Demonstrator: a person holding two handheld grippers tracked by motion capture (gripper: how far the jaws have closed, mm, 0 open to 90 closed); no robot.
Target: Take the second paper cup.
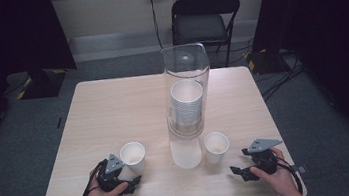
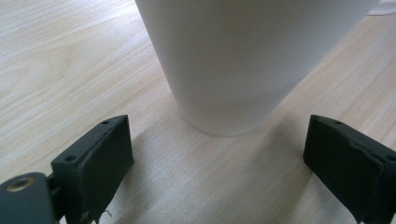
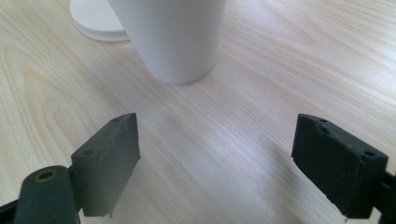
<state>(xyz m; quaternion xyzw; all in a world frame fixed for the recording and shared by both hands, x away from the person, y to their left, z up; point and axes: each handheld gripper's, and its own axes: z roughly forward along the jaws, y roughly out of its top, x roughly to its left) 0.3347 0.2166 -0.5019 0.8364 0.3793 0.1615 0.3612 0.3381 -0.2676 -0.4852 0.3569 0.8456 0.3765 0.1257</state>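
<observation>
Two white paper cups are standing upright near the desk's [image 1: 113,105] front edge, either side of a tall clear cylinder [image 1: 187,89] that is holding a stack of cups. The left tool [image 1: 133,183] is sitting released just before the left cup [image 1: 133,156], jaws wide apart. The right tool [image 1: 235,172] is resting released too, jaws spread, near the right cup [image 1: 216,146] but not touching it.

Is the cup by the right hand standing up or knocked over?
Standing up. The right cup sits on its base on the table, open mouth facing up, in front of the right gripper, which isn't touching it.
</observation>
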